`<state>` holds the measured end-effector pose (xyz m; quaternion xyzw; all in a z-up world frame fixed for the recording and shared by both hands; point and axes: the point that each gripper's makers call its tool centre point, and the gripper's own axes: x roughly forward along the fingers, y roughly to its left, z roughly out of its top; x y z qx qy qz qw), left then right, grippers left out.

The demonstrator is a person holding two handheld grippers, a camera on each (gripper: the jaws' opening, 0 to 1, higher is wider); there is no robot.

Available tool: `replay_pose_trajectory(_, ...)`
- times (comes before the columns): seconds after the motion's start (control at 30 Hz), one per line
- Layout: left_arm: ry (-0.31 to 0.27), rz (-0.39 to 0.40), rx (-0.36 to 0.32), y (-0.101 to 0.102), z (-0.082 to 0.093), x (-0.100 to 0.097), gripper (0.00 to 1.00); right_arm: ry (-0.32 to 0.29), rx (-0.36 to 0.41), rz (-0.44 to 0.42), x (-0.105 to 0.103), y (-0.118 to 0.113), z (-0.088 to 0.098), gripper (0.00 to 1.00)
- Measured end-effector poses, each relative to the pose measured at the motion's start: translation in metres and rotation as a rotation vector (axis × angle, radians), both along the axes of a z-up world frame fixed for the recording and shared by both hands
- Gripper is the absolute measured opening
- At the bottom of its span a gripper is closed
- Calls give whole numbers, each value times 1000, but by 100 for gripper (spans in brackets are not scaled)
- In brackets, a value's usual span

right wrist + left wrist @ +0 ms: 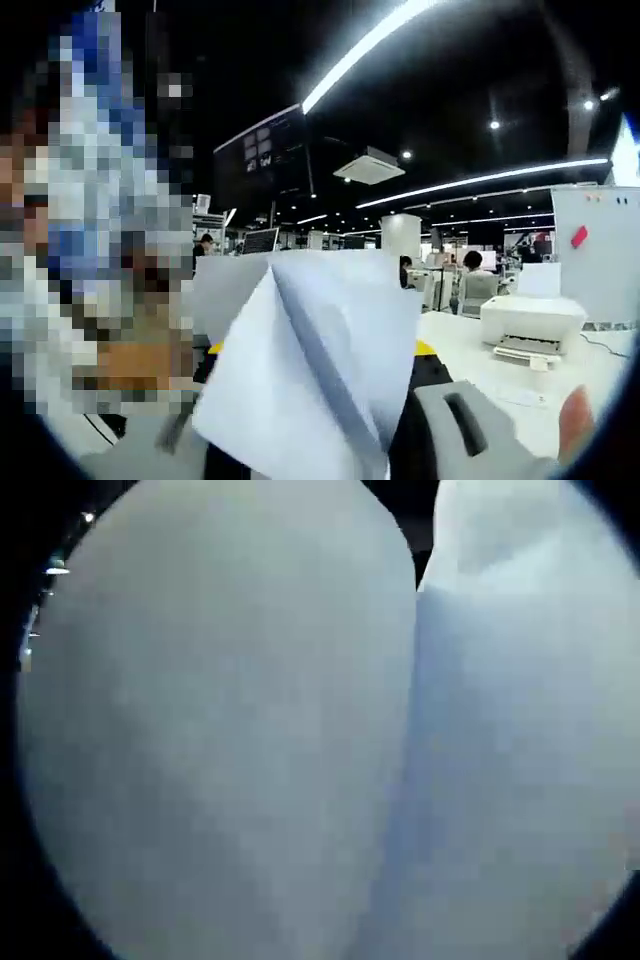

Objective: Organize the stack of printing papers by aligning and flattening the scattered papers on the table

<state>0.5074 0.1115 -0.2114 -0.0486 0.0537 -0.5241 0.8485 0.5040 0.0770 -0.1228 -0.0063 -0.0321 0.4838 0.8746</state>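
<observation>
Risk: sheets of paper point(320, 360) are lifted off the surface point(470, 350) and bowed; in my judgement a loose hold or a quick move could let sheets slide out, fan apart or crease.
Cause: in the right gripper view the paper folds into a ridge, with 1 corner hanging down near the gripper point(470, 430).
Paper position: held up in the air in front of the right camera; in the left gripper view, paper point(220, 730) presses close to the lens, 2 sheets overlapping along a seam.
Left jaws: hidden by paper, so I cannot tell their state.
Right jaws: hidden too; cannot tell.
Pose: right gripper tilted upward toward the ceiling lights point(370, 45); a fingertip point(575, 420) shows at lower right.
Background: printer point(530, 325) on the surface.
</observation>
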Motion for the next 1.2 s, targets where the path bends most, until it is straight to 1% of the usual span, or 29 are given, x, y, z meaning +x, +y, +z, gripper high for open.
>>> replay_pose_trajectory(0.07,1,-15,-13,2,1,-3,8,1,5,-5,1,-5,1,42)
replay_pose_trajectory(0.1,-8,-39,-35,1,5,-6,7,7,17,-9,2,-8,1,42)
replay_pose_trajectory(0.17,-13,-31,-30,3,4,-6,6,16,29,-13,3,-14,1,43)
replay_pose_trajectory(0.2,-38,-41,-23,4,5,-7,6,18,29,-12,3,-17,0,43)
replay_pose_trajectory(0.27,-42,-51,-21,8,5,-9,6,18,22,-13,0,-24,-6,44)
replay_pose_trajectory(0.37,-57,-67,-19,11,5,-12,6,22,25,-17,-2,-29,-13,44)
replay_pose_trajectory(0.4,-73,-64,-23,17,6,-13,6,43,40,-32,-4,-34,-22,44)
replay_pose_trajectory(0.43,-77,-64,-23,18,6,-13,6,63,54,-46,-6,-39,-31,44)
replay_pose_trajectory(0.47,-78,-64,-23,19,6,-13,6,63,54,-48,-7,-40,-34,44)
replay_pose_trajectory(0.5,-84,-70,-32,21,6,-16,6,59,68,-89,-5,-44,-43,44)
replay_pose_trajectory(0.53,-98,-85,-31,19,5,-20,6,41,61,-101,-4,-45,-51,45)
replay_pose_trajectory(0.57,-108,-93,-30,18,5,-23,6,46,74,-119,0,-47,-57,46)
replay_pose_trajectory(0.6,-114,-96,-33,18,5,-24,6,60,89,-131,3,-49,-60,48)
replay_pose_trajectory(0.63,-124,-105,-30,17,6,-28,6,83,125,-127,5,-50,-61,49)
replay_pose_trajectory(0.7,-137,-109,-22,16,6,-32,9,167,212,-112,6,-49,-64,50)
replay_pose_trajectory(0.73,-139,-109,-21,16,6,-32,14,178,220,-98,5,-46,-64,50)
replay_pose_trajectory(0.77,-139,-109,-21,16,6,-32,19,179,223,-91,4,-44,-64,50)
replay_pose_trajectory(0.8,-139,-109,-20,16,6,-32,21,181,225,-83,2,-41,-64,50)
replay_pose_trajectory(0.9,-133,-113,-23,14,6,-33,21,171,228,-66,-4,-31,-62,49)
replay_pose_trajectory(0.97,-123,-94,1,14,1,-30,22,159,199,-29,-12,-19,-62,49)
replay_pose_trajectory(1.0,-118,-85,13,14,-1,-28,22,153,184,-11,-16,-13,-62,50)
replay_pose_trajectory(1.03,-115,-84,12,13,-2,-28,22,128,165,-13,-18,-8,-59,52)
replay_pose_trajectory(1.07,-111,-82,12,12,-3,-27,22,123,161,-11,-19,-5,-56,53)
replay_pose_trajectory(1.13,-104,-79,11,9,-4,-26,24,113,154,-8,-21,3,-51,51)
replay_pose_trajectory(1.17,-103,-70,14,10,-5,-25,25,121,163,-14,-20,1,-51,50)
replay_pose_trajectory(1.2,-103,-67,16,11,-5,-25,25,138,190,-12,-21,1,-49,50)
